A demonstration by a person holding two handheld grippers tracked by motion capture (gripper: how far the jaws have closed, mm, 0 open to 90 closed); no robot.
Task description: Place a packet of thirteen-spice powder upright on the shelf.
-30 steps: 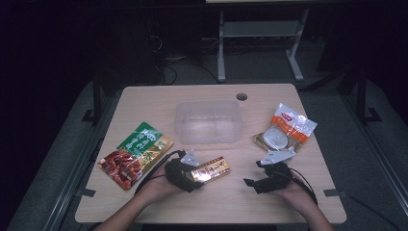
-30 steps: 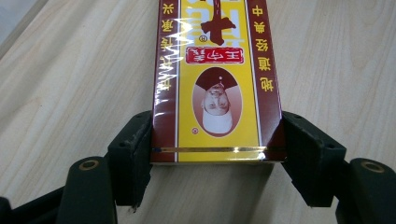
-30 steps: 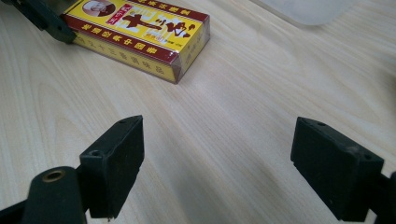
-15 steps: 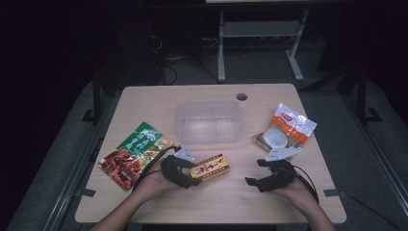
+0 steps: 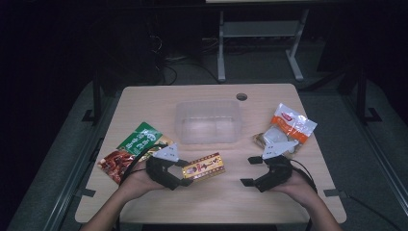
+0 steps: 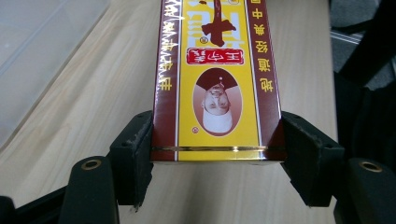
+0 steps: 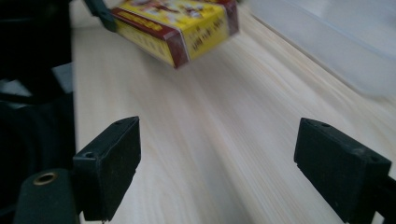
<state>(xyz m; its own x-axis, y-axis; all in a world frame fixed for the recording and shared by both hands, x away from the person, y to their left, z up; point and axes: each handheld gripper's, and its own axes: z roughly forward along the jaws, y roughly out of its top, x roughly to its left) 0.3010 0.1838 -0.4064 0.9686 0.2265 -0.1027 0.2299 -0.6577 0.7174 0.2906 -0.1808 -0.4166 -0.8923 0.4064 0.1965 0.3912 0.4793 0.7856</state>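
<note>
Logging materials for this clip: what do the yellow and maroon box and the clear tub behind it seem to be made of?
The flat yellow and maroon printed box looks like glossy cardboard, perhaps film-wrapped: crisp folded edges and a bright glint along its gold border. The clear rectangular tub looks like thin translucent plastic: the table's wood shows faintly through its frosted walls.

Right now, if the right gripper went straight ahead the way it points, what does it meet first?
Probably the yellow box held in the left gripper. The right gripper is open with bare table ahead; the clear container lies off to one side. Depth is uncertain.
</note>
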